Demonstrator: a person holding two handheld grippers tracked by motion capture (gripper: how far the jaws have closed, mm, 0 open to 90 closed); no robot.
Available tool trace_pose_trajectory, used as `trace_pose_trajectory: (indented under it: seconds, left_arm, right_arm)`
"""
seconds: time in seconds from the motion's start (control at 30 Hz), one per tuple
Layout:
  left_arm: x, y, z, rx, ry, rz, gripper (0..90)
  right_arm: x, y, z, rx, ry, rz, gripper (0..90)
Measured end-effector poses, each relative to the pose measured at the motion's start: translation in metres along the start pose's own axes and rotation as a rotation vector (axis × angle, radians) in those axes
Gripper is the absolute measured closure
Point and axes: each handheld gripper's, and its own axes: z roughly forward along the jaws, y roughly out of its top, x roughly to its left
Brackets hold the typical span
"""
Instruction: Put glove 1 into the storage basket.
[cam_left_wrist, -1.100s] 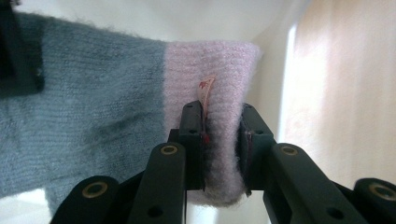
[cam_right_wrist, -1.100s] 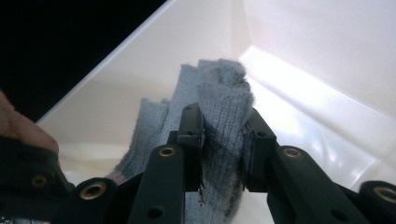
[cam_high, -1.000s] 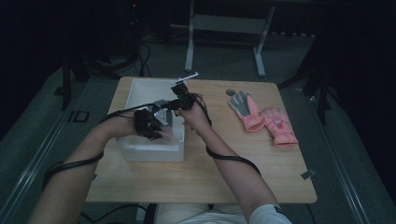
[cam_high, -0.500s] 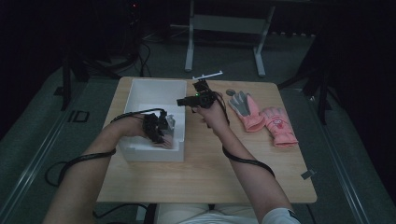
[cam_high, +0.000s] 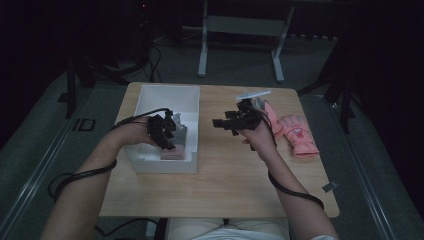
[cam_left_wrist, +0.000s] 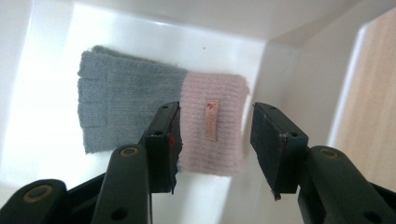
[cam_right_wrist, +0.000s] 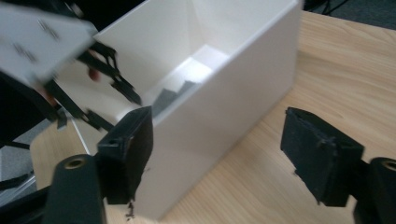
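High view: rectangular light wooden table bearing a white plastic box at left. Inside, on the box floor at its near end, lies a grey-and-pink knitted glove. The left gripper hovers above it, jaws having just been opening, parted over the pink cuff without pressing it. The right gripper, right of the box, has just been opening too; nothing lies between its jaws.
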Motion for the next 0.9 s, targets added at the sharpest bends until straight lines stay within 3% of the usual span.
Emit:
trace_pose_trajectory:
  seconds: [0.13,0.2,0.4,0.53,0.63,0.73,0.77,0.83,0.9]
  left_arm:
    - [-0.003,0.007,-0.012,-0.017,-0.002,-0.005,53.0]
    - [-0.004,0.011,-0.019,-0.035,0.0,-0.005,53.0]
    - [-0.012,0.035,-0.04,-0.143,0.015,-0.001,54.1]
    - [-0.021,0.054,-0.048,-0.186,0.025,0.006,54.3]
    - [-0.028,0.069,-0.052,-0.218,0.022,0.001,55.6]
    - [-0.035,0.083,-0.05,-0.237,0.034,0.004,55.5]
    - [-0.039,0.087,-0.048,-0.241,0.031,0.003,55.5]
    - [-0.044,0.095,-0.044,-0.239,0.056,-0.01,55.5]
    - [-0.051,0.105,-0.038,-0.245,0.056,-0.04,55.6]
  right_arm:
    - [-0.01,-0.019,-0.015,-0.003,-0.021,-0.026,19.4]
    - [-0.015,-0.026,-0.022,-0.018,-0.01,-0.018,19.6]
    - [-0.028,-0.042,-0.044,-0.077,-0.021,-0.048,18.5]
    - [-0.034,-0.051,-0.053,-0.036,-0.036,-0.034,16.5]
    - [-0.037,-0.056,-0.061,-0.027,-0.048,-0.016,16.3]
    - [-0.043,-0.062,-0.069,-0.043,0.0,0.013,14.5]
    - [-0.044,-0.064,-0.07,-0.048,-0.003,0.015,14.4]
    - [-0.047,-0.069,-0.074,-0.062,-0.004,0.034,13.6]
    - [-0.05,-0.073,-0.077,-0.061,-0.014,0.036,14.2]
